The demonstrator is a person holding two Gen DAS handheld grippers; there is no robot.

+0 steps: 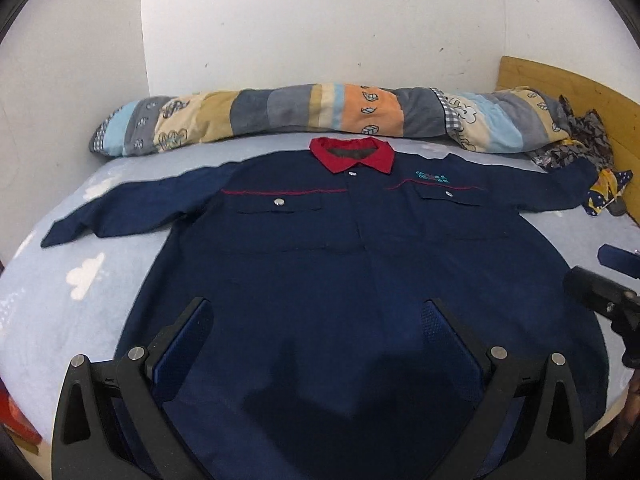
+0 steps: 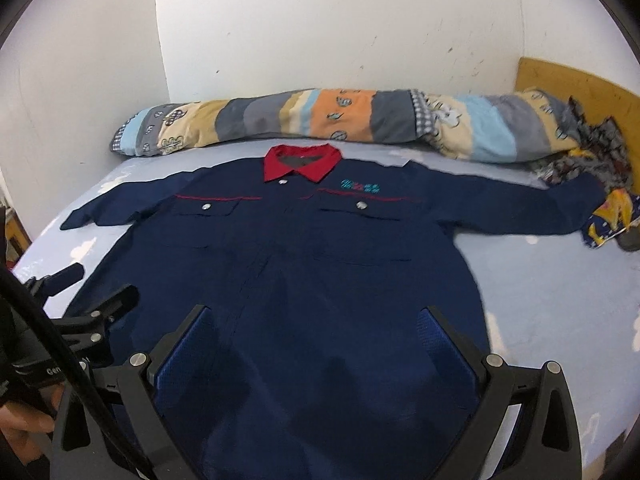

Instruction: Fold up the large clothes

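Navy shirt (image 1: 320, 264) flat; both jaws wide, empty.

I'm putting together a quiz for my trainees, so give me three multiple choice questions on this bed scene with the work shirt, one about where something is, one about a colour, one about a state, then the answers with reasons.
1. Where does the rolled patchwork quilt lie?
A. Along the wall, beyond the shirt's collar
B. On top of the shirt
C. On the floor

2. What colour is the collar of the navy shirt?
A. White
B. Red
C. Yellow

3. How does the shirt lie on the bed sheet?
A. Folded in half
B. Crumpled in a heap
C. Spread flat, front up, both sleeves out to the sides

Answers:
1. A: both views show the quilt stretched along the wall behind the collar.
2. B: the collar is red against the navy cloth.
3. C: the pockets and buttons face up and each sleeve reaches sideways, while the left gripper and the right gripper are both open above the hem.
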